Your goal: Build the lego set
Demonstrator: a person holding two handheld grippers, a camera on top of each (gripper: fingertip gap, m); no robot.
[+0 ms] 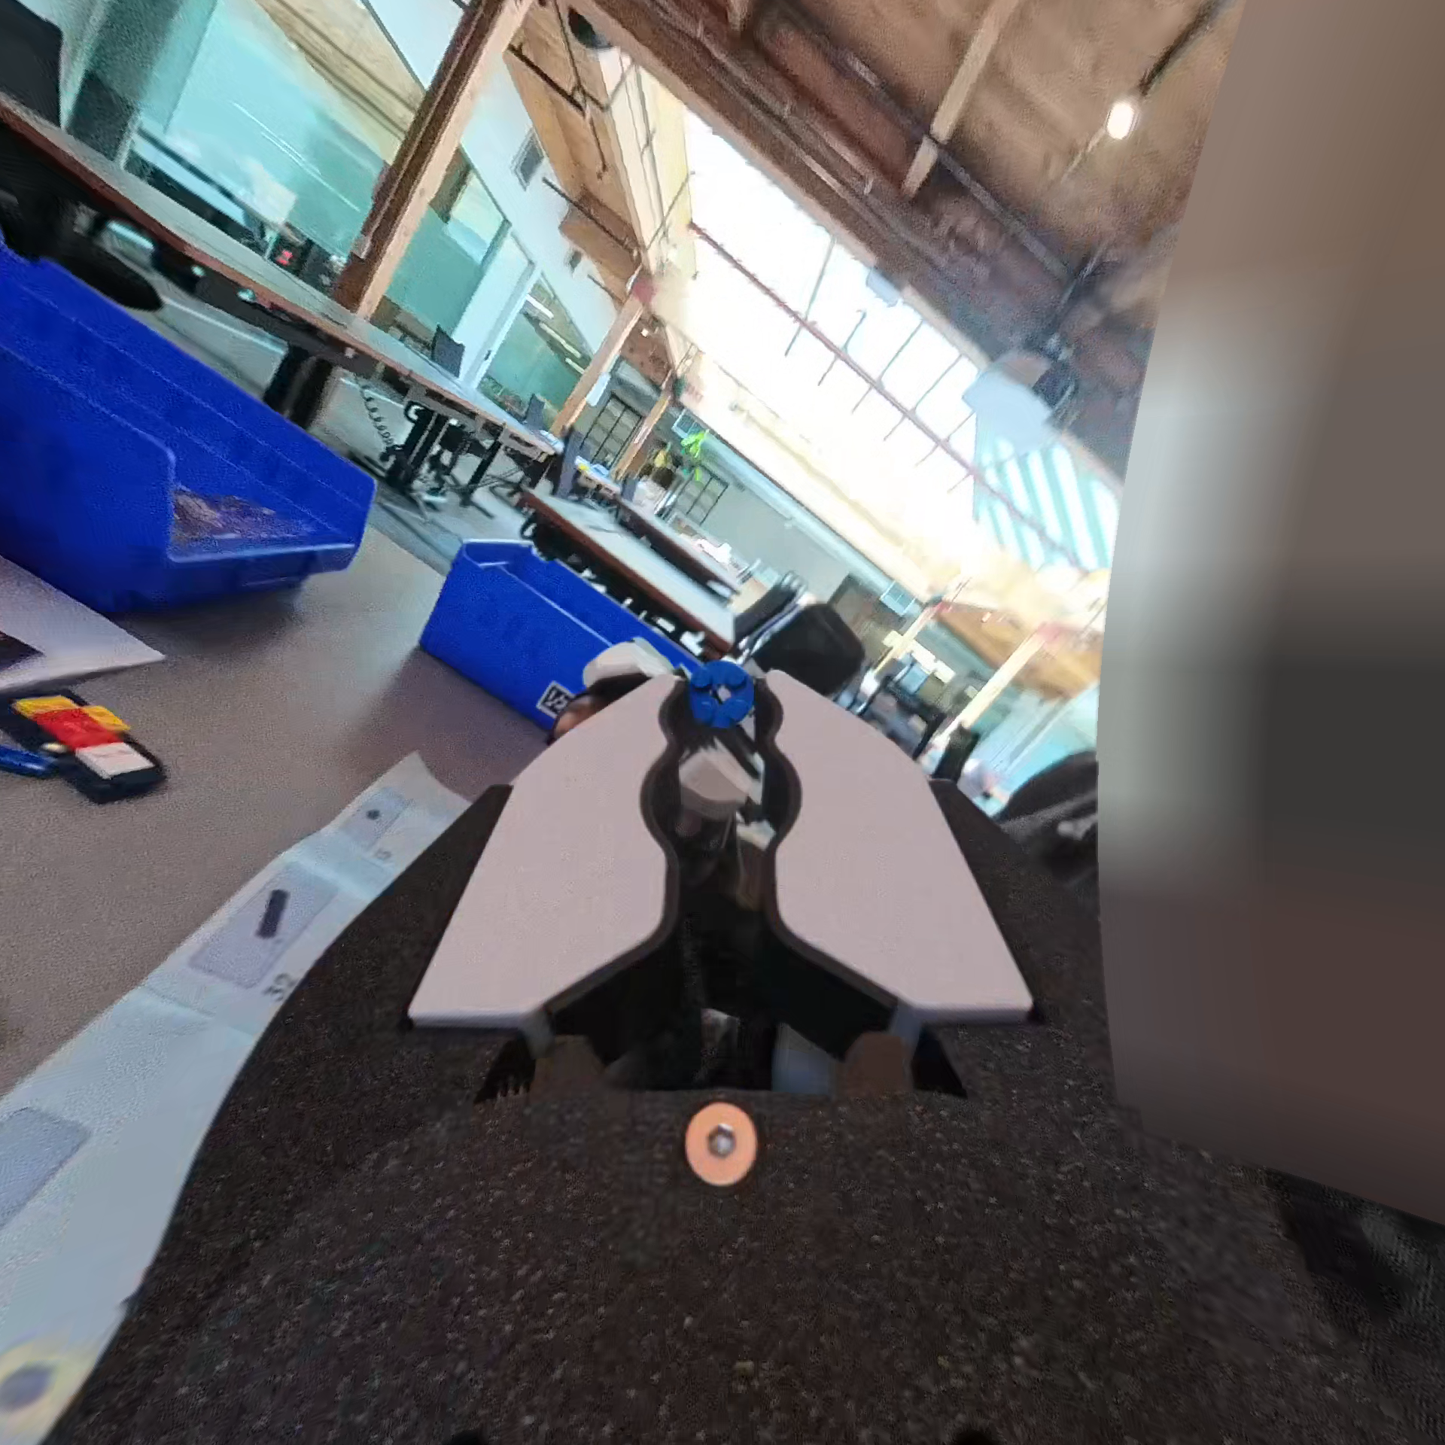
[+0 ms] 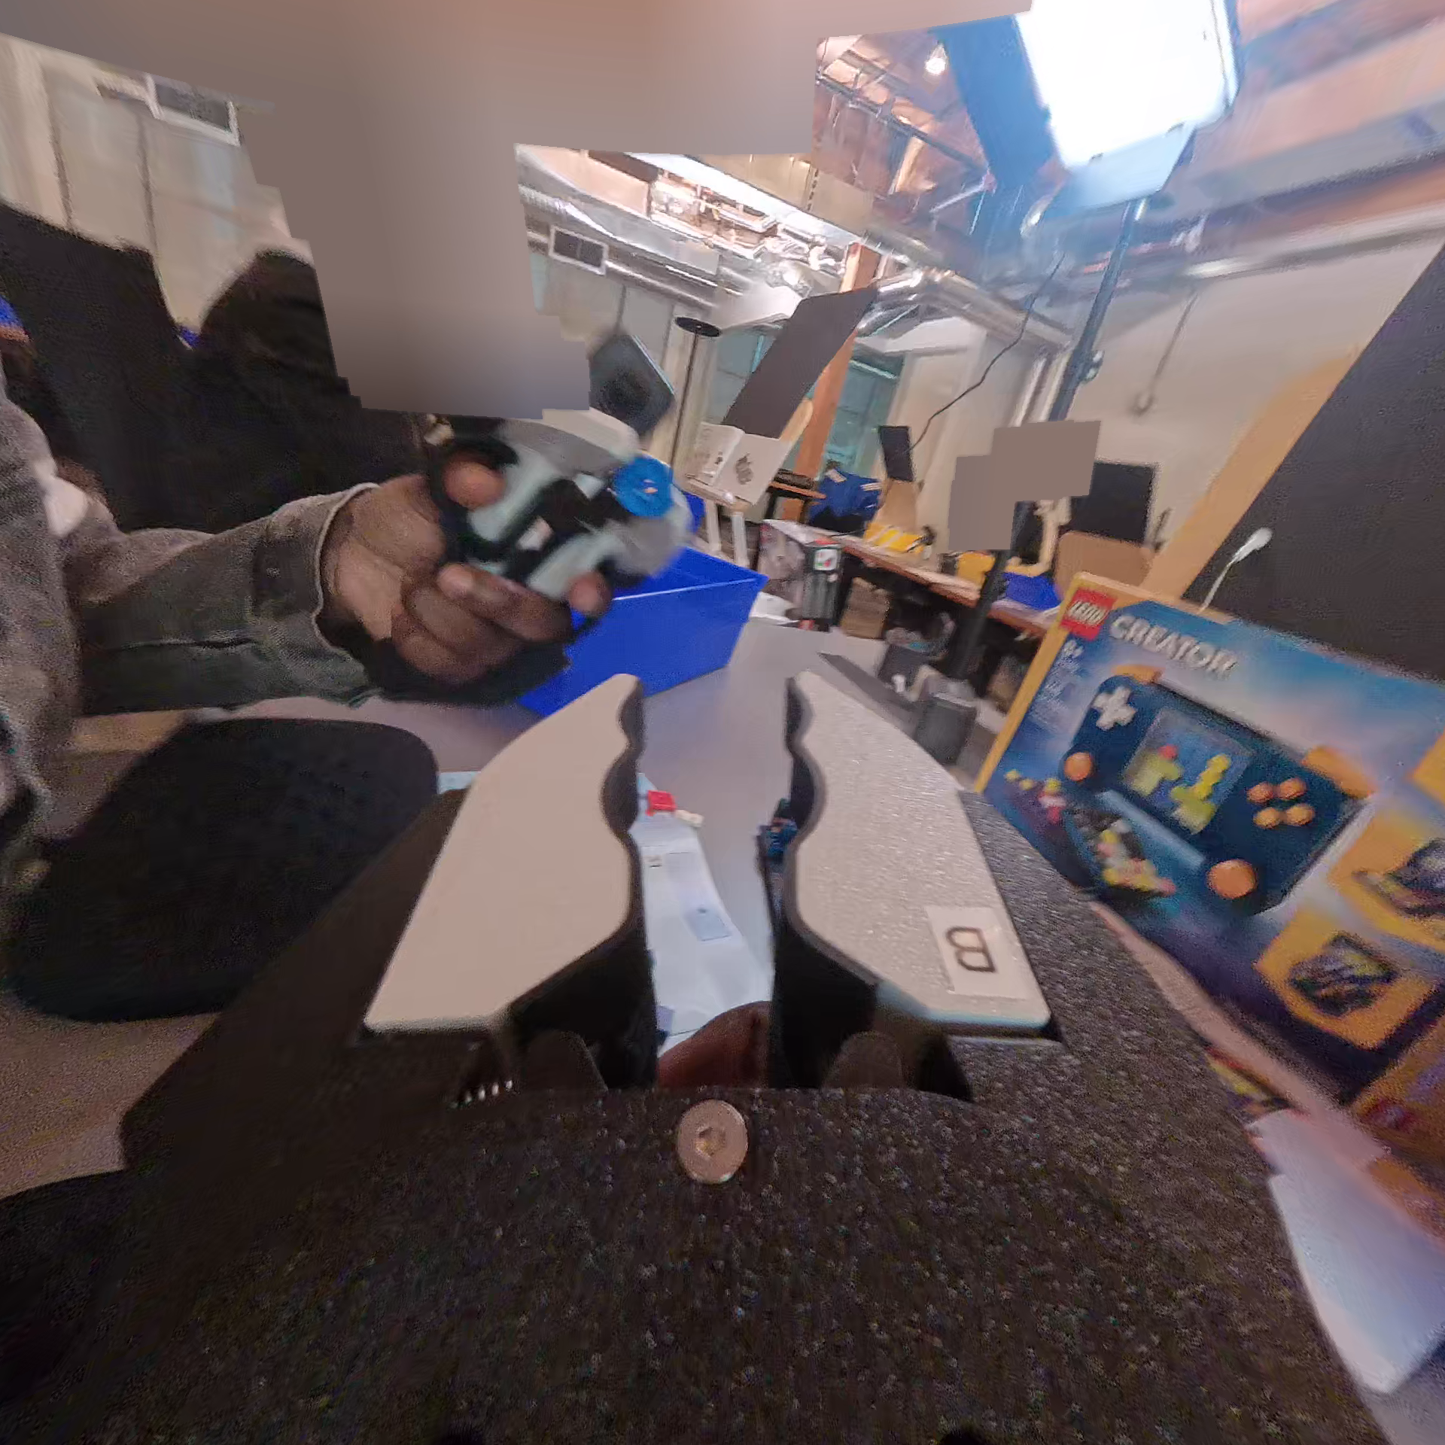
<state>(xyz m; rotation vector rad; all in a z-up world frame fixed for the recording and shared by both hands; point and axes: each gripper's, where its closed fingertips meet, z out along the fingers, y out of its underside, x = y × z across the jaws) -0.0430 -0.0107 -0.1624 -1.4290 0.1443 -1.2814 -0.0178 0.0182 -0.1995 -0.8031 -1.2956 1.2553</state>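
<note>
While my left tool (image 1: 721,696) pinches a small blue round brick (image 1: 721,694) by its rim—light, stiff, slick plastic, I judge—my right tool (image 2: 713,704) gapes wide, w/ nothing held.

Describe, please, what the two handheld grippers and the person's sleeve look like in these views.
Both the left gripper and the right gripper have a speckled black body with a round metal screw, and two pale grey fingers with wavy black inner edges. The right one bears a white lettered sticker. The sleeve is grey.
</note>
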